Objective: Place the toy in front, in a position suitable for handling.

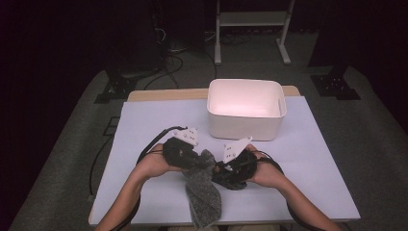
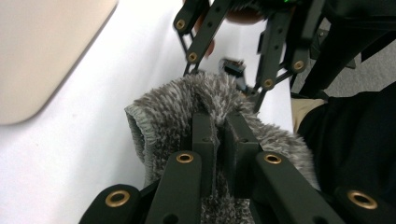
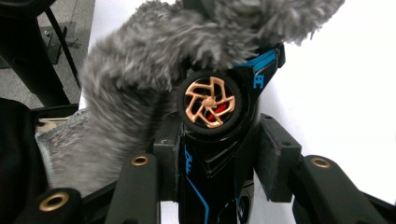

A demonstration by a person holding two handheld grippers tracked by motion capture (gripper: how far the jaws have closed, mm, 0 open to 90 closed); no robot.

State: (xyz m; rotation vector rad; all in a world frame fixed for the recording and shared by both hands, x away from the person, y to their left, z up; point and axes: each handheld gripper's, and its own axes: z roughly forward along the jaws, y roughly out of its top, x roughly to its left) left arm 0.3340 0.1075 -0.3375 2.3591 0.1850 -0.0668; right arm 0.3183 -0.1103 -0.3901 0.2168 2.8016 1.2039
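A fuzzy grey sock (image 1: 204, 192) hangs between my two grippers over the near middle of the table. My left gripper (image 1: 204, 162) is shut on a fold of the sock (image 2: 163, 116), its jaws pinched tight on the fabric (image 2: 219, 122). My right gripper (image 1: 219, 169) is shut on a black toy car (image 3: 210, 158) with blue trim and a copper wheel (image 3: 210, 105), held nose up between the pads (image 3: 219, 144). The sock (image 3: 140, 60) drapes over the car's upper end and hides it. The right gripper's linkage (image 2: 229, 51) shows just beyond the sock in the left gripper view.
A white bin (image 1: 243, 126) stands at the back centre of the table, a little beyond both grippers. The table is covered by a pale sheet (image 1: 144, 125) with free room left and right. A metal stand (image 1: 250, 19) stands on the floor beyond the table.
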